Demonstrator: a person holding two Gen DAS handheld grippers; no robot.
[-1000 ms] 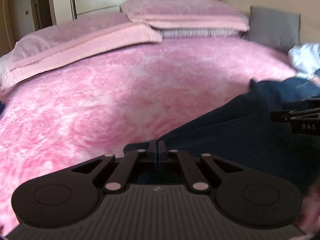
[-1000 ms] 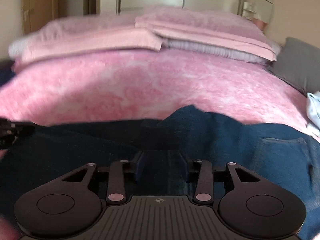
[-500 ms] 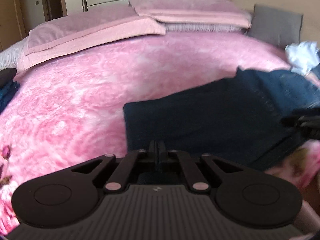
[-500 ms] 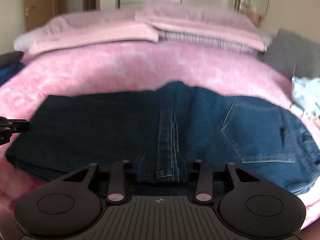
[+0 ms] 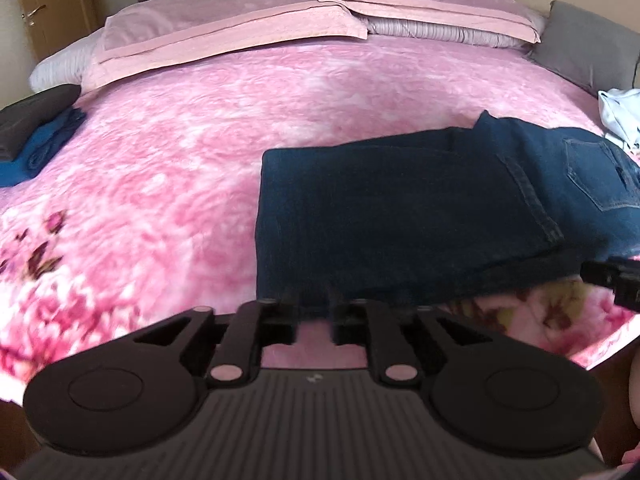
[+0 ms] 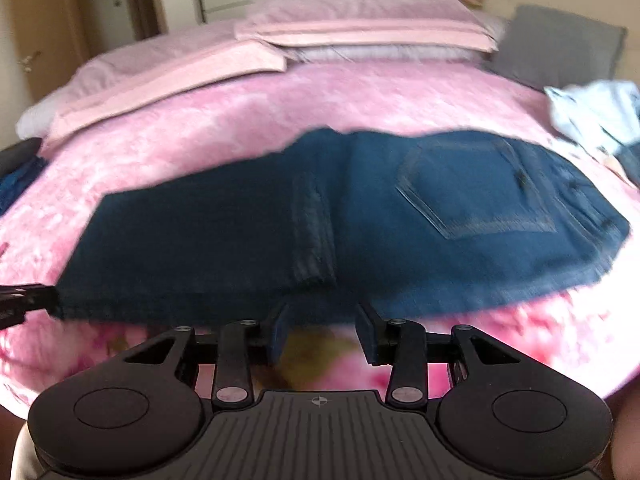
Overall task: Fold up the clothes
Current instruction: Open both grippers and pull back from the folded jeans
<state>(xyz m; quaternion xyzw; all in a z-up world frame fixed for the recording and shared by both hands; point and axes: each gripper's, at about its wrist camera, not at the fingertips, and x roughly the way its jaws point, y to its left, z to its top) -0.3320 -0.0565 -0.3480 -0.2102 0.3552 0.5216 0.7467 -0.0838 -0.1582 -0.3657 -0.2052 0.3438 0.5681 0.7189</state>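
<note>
Left claw [image 5: 314,326] just released, folded denim jeans [image 5: 400,216]

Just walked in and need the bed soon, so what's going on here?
A person with a claw in each hand is folding clothes on the pink bedspread. The dark blue jeans lie folded flat near its front edge. The left claw has just been opening with nothing between its fingers; the right claw stands open just short of the jeans.

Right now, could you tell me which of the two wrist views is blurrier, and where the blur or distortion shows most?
Right wrist view: the blurrier one, the jeans and the pink pillows smeared. Left wrist view: mostly sharp, the jeans' pocket stitching crisp, only the near hem beside the left gripper soft. Both views: fisheye bending bows the bed into a dome, corners dark.
</note>
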